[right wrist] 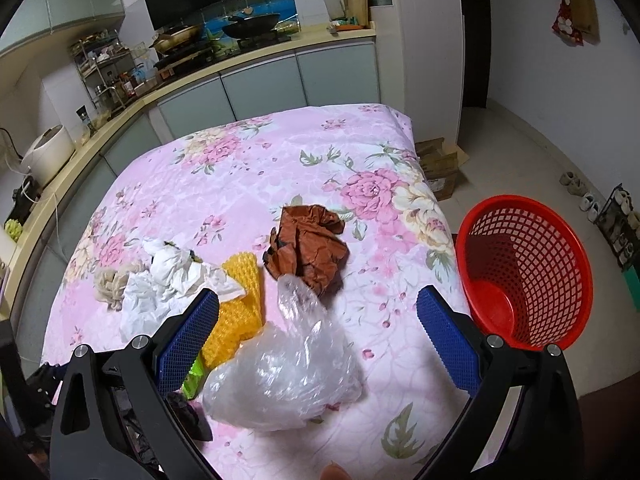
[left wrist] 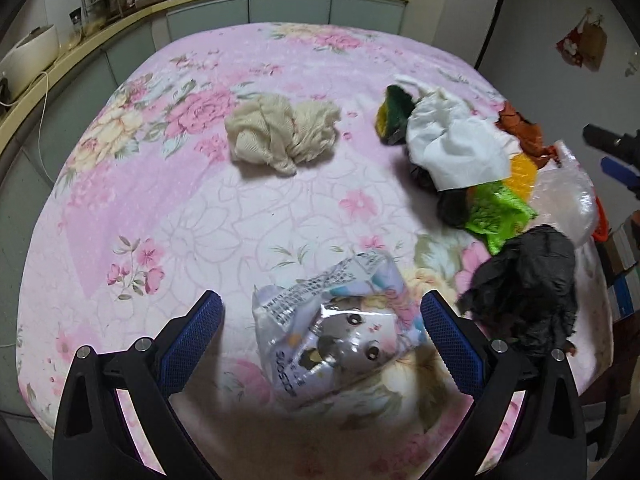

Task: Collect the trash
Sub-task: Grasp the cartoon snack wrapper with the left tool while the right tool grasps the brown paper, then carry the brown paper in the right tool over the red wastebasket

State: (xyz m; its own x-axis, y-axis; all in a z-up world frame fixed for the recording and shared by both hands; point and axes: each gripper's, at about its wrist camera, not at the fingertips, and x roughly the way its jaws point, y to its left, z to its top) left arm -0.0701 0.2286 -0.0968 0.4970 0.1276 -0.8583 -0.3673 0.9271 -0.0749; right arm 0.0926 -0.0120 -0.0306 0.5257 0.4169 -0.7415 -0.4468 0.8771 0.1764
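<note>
**A:** Your left gripper [left wrist: 322, 320] has its jaws spread wide around the printed snack wrapper [left wrist: 336, 332], touching nothing. I'd judge that you're lining up a pinch.

**B:** And the right?

**A:** Your right gripper [right wrist: 318, 316] is equally wide, empty, framing the clear plastic bag [right wrist: 288, 376] lying on the floral-covered worktop [right wrist: 248, 184]. The red mesh basket [right wrist: 524, 276] stands on the floor just beside the edge, handy for drops.

**B:** How much is left?

**A:** One wrapper, one clear bag, one brown crumpled paper [right wrist: 310, 250], one white tissue [right wrist: 176, 280], one cream cloth wad [left wrist: 280, 136], one black wad [left wrist: 528, 284], one yellow foam net [right wrist: 240, 304], one green scrap [left wrist: 496, 208]. The basket looks empty.
</note>
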